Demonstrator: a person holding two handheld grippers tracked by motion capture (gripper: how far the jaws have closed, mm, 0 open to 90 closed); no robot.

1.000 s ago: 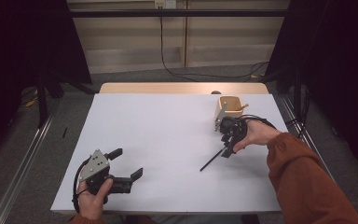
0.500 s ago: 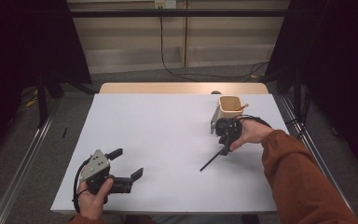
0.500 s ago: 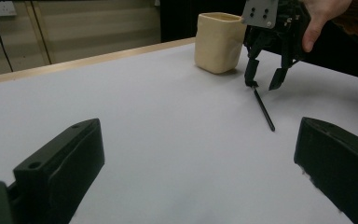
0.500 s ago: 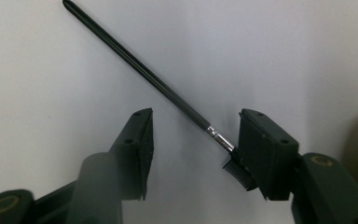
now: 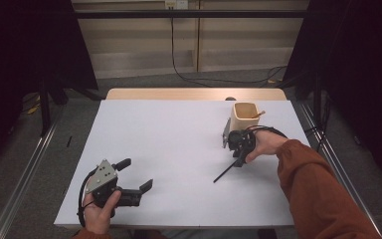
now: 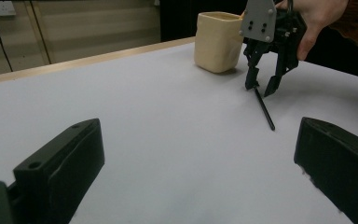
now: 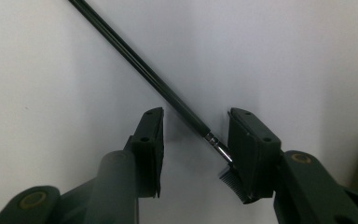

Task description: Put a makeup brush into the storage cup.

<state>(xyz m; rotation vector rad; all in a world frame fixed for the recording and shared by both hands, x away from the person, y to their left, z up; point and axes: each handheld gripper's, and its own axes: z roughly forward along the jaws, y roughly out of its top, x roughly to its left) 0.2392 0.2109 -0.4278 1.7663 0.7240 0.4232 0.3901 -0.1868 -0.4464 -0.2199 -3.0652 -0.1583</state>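
right gripper (image 5: 237, 162) stands over the brush end of a slim black makeup brush (image 7: 140, 70) lying flat on the white table (image 5: 179, 149), its 2 jaws apart, 1 on each side. the handle runs diagonally away from the cream cup (image 5: 244, 116). left gripper (image 5: 138, 175), also open, rests well apart.

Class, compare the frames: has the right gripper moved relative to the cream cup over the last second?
Yes. The right gripper has moved up the high view, closer to the cream cup, over the black brush.
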